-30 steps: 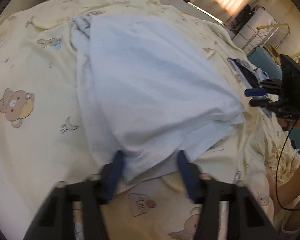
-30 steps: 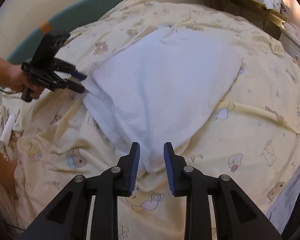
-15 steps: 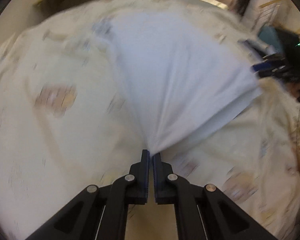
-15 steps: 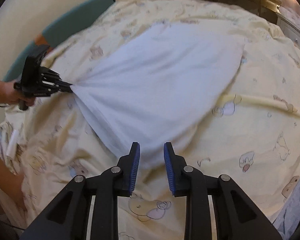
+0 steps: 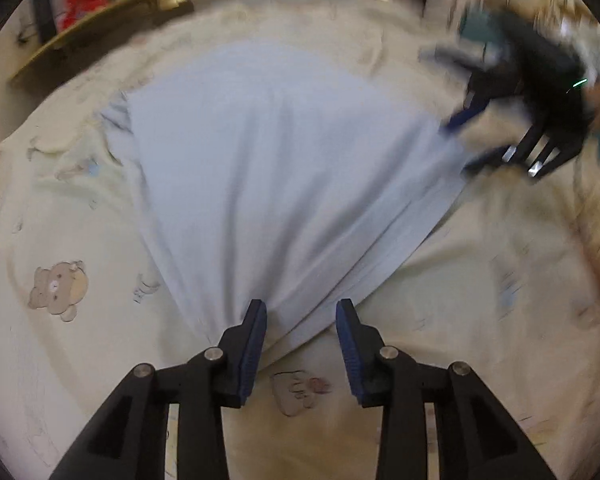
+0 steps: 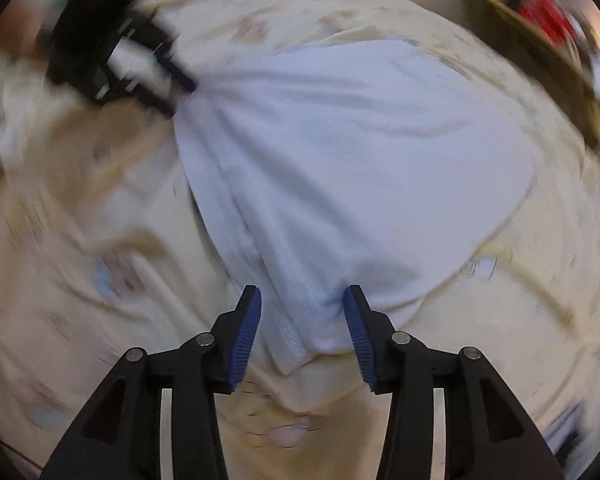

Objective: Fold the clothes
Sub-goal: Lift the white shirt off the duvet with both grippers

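I see both claws spread now: left claw (image 5: 300, 340) was pinching white shirt (image 5: 284, 168), right claw (image 6: 302, 336) opened wider. Shirt lies loose on bed (image 5: 80, 240); corners let go.

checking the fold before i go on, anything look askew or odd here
The white garment lies skewed on the bear-print bedsheet, with bunched layered edges near the open left gripper and right gripper. No damage visible.

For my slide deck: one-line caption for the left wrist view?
Left gripper, jaws open, straddles the corner of a pale blue garment on a bear-print sheet.
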`<state>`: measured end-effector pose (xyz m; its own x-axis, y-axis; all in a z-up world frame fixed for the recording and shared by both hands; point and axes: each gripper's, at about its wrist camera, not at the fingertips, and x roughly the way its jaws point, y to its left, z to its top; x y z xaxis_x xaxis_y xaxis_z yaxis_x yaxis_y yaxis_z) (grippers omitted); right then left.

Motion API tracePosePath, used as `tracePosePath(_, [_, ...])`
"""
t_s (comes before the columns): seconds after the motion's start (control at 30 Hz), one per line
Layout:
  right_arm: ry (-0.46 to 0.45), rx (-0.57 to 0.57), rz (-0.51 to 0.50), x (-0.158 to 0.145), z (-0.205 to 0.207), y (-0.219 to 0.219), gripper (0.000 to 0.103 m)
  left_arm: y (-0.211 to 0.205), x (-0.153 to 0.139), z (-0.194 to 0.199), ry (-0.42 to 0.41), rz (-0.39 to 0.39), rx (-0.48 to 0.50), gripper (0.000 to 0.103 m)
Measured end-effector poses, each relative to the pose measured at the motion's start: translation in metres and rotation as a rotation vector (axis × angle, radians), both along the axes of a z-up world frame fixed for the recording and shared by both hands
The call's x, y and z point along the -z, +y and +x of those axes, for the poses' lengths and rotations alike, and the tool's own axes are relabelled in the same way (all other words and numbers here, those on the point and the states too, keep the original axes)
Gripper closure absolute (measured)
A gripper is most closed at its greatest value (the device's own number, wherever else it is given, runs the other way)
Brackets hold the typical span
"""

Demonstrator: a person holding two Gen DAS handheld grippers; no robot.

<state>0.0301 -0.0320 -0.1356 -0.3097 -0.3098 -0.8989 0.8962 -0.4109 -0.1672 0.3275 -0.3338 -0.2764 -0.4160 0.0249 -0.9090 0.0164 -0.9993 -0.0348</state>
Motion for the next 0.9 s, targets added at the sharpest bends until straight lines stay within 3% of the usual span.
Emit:
tracePosePath(0.03, [0.017, -0.005, 0.000, 0.001, 0.001, 0.000, 0.070, -0.001, 0.008, -0.003, -0.035, 0.000, 0.006, 0.067])
tracePosePath(0.07, [0.034, -0.010, 0.001, 0.001, 0.001, 0.001, 0.079, -0.003, 0.007, -0.003, -0.035, 0.006, 0.008, 0.073])
tracePosePath(0.1, [0.038, -0.014, 0.000, 0.001, 0.002, 0.002, 0.100, -0.008, 0.005, -0.001, -0.031, 0.022, -0.003, 0.089])
tracePosePath(0.2, [-0.002, -0.021, -0.011, -0.002, 0.005, 0.010, 0.101, -0.017, -0.001, 0.011, -0.023, 0.050, -0.033, 0.100])
tracePosePath(0.3, [-0.042, -0.028, -0.021, -0.005, 0.009, 0.019, 0.101, -0.019, 0.007, 0.026, -0.071, 0.037, -0.045, 0.102])
tracePosePath(0.47, [-0.108, -0.039, -0.038, -0.011, 0.014, 0.032, 0.100, -0.024, -0.003, 0.037, -0.039, 0.082, -0.086, 0.102])
tracePosePath(0.57, [-0.277, -0.030, -0.108, -0.016, 0.014, 0.041, 0.100, -0.024, -0.024, 0.033, 0.040, 0.124, -0.066, 0.102])
tracePosePath(0.63, [-0.283, -0.012, -0.133, -0.022, 0.016, 0.047, 0.099, -0.027, -0.034, 0.027, 0.082, 0.154, -0.077, 0.095])
tracePosePath(0.7, [-0.295, 0.030, -0.172, -0.027, 0.012, 0.054, 0.097, -0.048, -0.038, 0.027, 0.127, 0.208, -0.149, 0.067])
tracePosePath(0.77, [-0.329, 0.153, -0.252, -0.032, -0.010, 0.066, 0.088, -0.067, -0.035, 0.020, 0.162, 0.253, -0.268, 0.053])
tracePosePath(0.9, [-0.356, 0.348, -0.330, -0.031, -0.041, 0.083, 0.085, -0.116, -0.023, 0.034, 0.236, 0.357, -0.460, 0.053])
